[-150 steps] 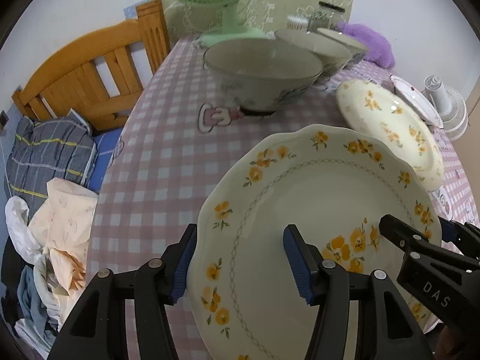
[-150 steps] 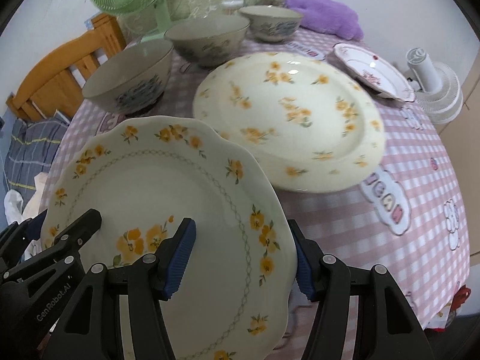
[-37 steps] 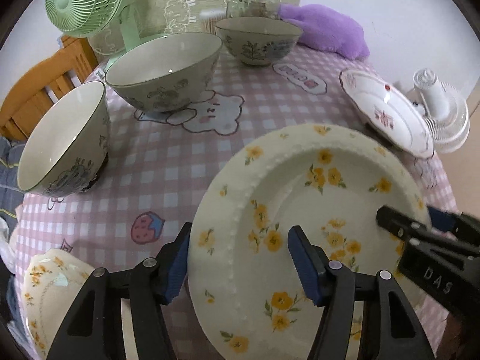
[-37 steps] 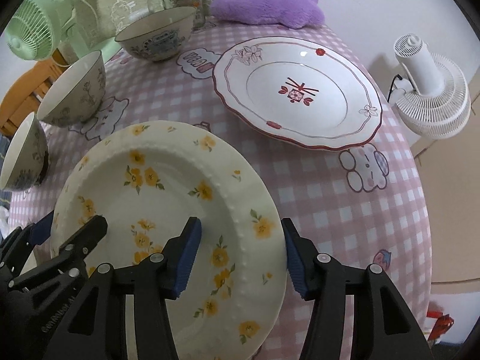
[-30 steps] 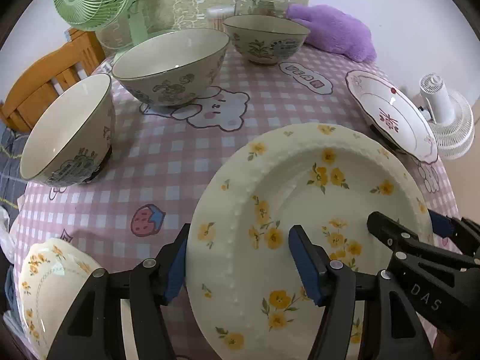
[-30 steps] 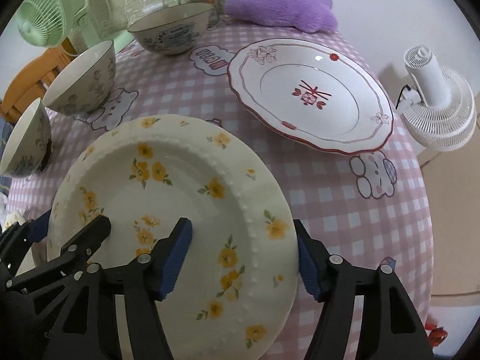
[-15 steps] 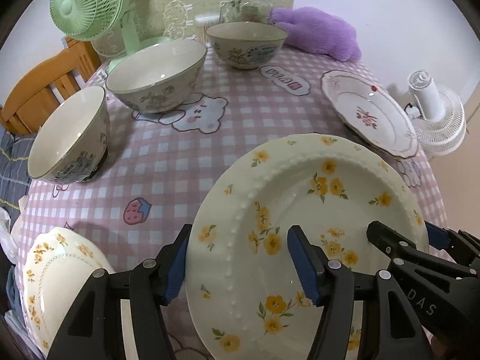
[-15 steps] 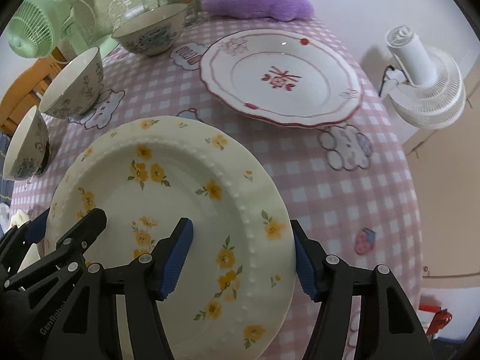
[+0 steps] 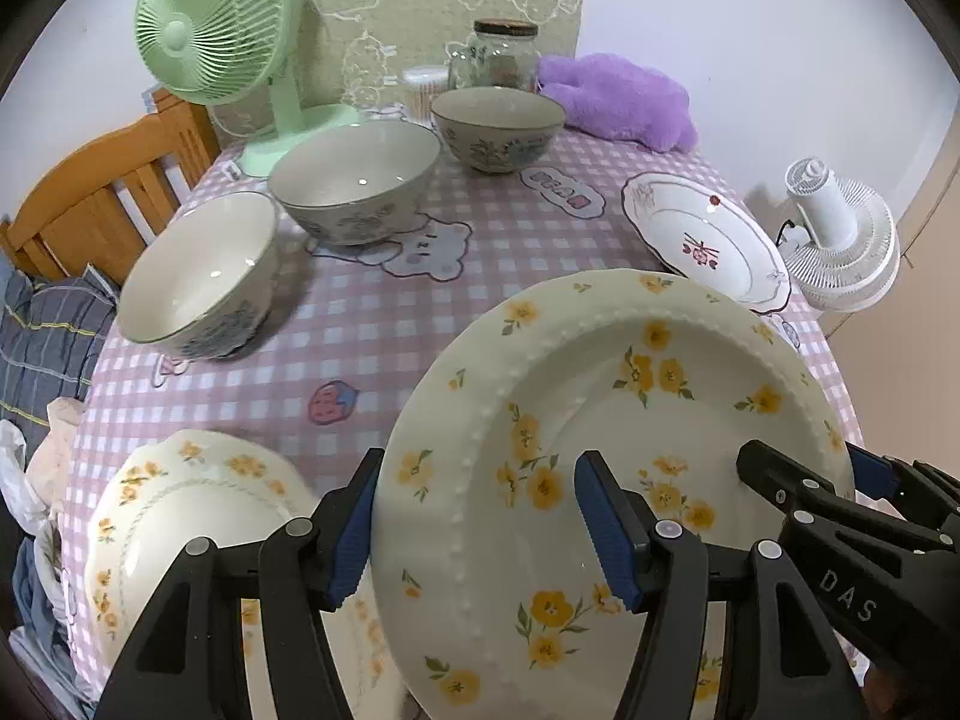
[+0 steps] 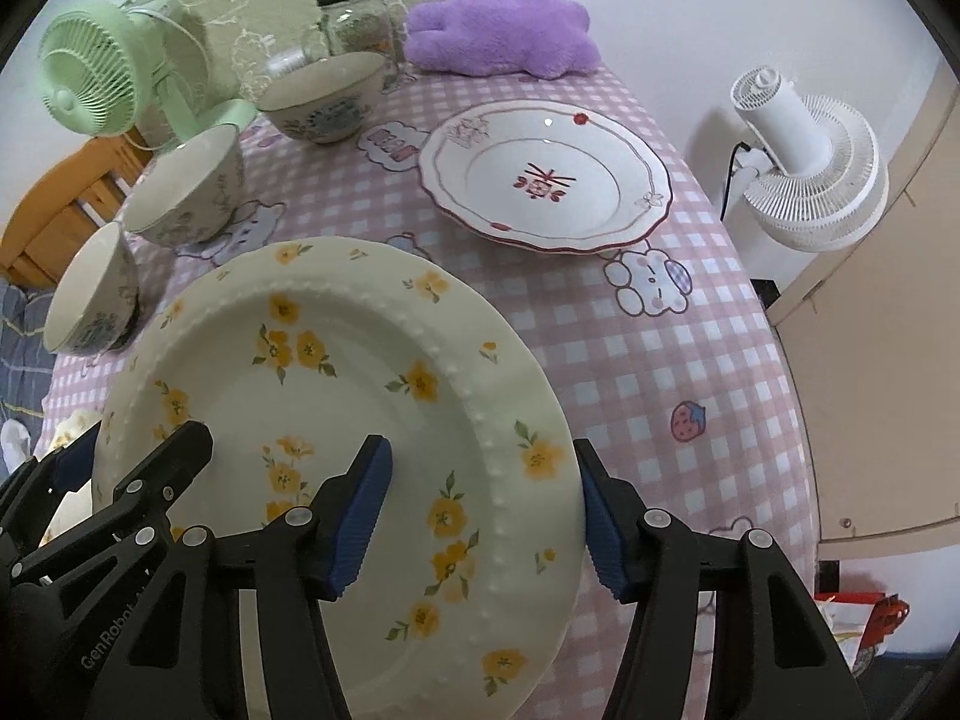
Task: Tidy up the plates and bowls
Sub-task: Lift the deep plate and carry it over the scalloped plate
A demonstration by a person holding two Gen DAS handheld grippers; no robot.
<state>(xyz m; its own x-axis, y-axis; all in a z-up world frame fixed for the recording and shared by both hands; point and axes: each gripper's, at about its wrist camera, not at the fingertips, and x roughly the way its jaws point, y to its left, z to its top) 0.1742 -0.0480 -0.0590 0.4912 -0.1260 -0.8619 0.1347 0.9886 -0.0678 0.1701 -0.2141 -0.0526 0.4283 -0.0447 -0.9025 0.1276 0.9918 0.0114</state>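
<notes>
Transport step: left gripper (image 9: pixel 474 522) and right gripper (image 10: pixel 483 507), jaws straddling opposite rims, carry the beaded yellow-flowered plate (image 9: pixel 600 450) tilted above the counter's (image 9: pixel 360 324) near edge; next, seating it on the scalloped plate (image 9: pixel 180 510) at the near-left corner likely requires a level descent.

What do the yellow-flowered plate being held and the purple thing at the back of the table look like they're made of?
The yellow-flowered plate looks like glazed ceramic: smooth glossy cream surface, printed flowers, a raised beaded rim. The purple thing looks like plush fabric: fuzzy, matte, softly rounded.
</notes>
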